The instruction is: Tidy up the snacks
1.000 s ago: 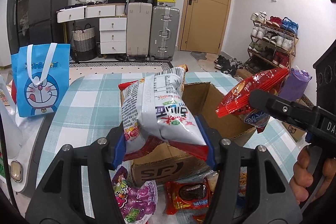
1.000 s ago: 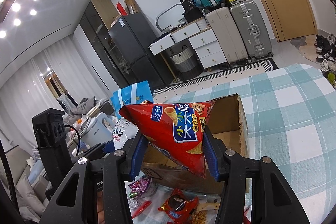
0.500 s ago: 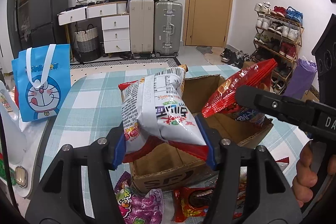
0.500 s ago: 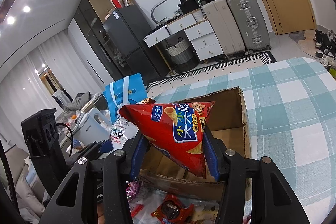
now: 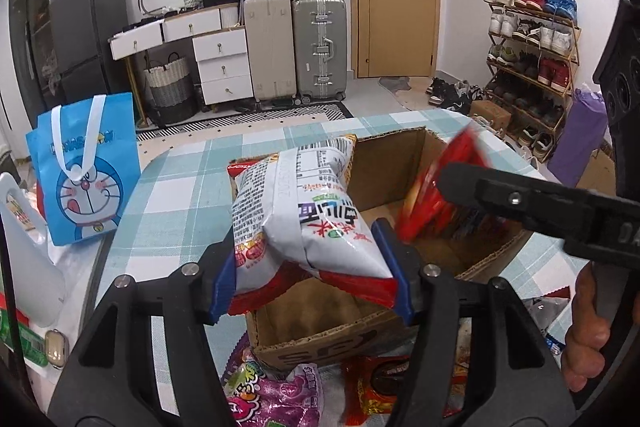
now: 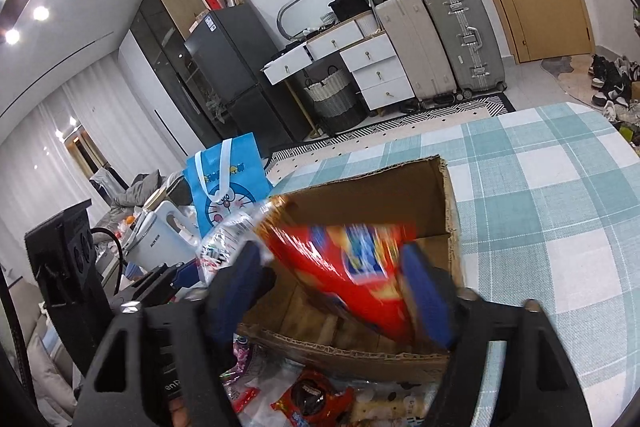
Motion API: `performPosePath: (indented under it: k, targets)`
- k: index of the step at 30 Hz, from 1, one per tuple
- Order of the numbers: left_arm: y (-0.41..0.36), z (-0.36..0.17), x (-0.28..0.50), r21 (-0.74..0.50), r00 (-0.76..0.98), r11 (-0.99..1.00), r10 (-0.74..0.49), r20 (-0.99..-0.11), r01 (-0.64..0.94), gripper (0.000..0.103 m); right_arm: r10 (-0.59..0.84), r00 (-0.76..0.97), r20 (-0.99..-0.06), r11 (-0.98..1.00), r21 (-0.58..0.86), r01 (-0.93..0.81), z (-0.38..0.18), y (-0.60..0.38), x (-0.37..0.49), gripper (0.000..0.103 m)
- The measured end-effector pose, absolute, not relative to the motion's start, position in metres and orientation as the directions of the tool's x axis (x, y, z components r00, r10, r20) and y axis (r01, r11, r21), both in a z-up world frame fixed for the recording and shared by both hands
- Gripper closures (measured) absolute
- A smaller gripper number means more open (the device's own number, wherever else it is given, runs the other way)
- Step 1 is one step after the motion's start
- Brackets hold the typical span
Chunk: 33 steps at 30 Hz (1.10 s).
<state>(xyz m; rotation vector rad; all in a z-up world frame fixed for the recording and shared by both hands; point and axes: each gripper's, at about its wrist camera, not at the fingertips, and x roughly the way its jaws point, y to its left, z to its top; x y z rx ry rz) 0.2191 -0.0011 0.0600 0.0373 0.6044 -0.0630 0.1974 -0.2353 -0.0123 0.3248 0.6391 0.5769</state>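
Note:
My left gripper [image 5: 310,279] hangs over the near end of an open cardboard box [image 5: 320,343]. Its jaws are opening, and its blue pads still touch a white and red snack bag [image 5: 296,211] held tilted above the box. My right gripper [image 6: 334,287] is over the same box [image 6: 380,191] with its jaws opening wide. A red chip bag [image 6: 344,267], blurred, drops between them into the box. The left wrist view shows that red bag [image 5: 440,187] inside the box beside the right gripper's black finger [image 5: 520,199].
Loose snacks lie in front of the box: a purple packet [image 5: 276,395] and a red packet [image 5: 380,383]. A blue cartoon bag [image 5: 84,171] stands at the left edge of the checked tablecloth [image 5: 180,179], near a white kettle [image 6: 160,239]. A hand [image 5: 584,339] grips the right tool.
The right jaws have sprung apart and the red chip bag has slipped down into the box. Both grippers have sunk closer to the box. The white bag stays between the left pads.

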Motion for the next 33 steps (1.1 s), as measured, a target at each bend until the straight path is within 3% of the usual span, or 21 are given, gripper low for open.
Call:
performPosePath:
  k: [4, 8, 12, 33]
  targets:
    - [0.007, 0.063, 0.209, -0.009, 0.823, 0.997, -0.071, -0.563, 0.08, 0.021, 0.583, 0.675, -0.452, 0.805, 0.436, -0.403, -0.007, -0.246, 0.185, 0.003]
    - [0.016, 0.067, 0.193, -0.034, 0.823, 0.996, -0.087, -0.561, 0.082, 0.017, 0.563, 0.688, -0.458, 0.816, 0.443, -0.372, -0.009, -0.26, 0.175, 0.001]
    - [0.026, 0.067, 0.174, -0.061, 0.814, 0.995, -0.099, -0.572, 0.078, 0.0, 0.552, 0.683, -0.478, 0.821, 0.455, -0.345, -0.014, -0.272, 0.166, 0.001]
    - [0.041, 0.044, 0.09, -0.04, 0.817, 0.998, -0.06, -0.573, 0.045, 0.0, 0.475, 0.714, -0.514, 0.879, 0.306, -0.365, -0.029, -0.283, 0.088, 0.0]
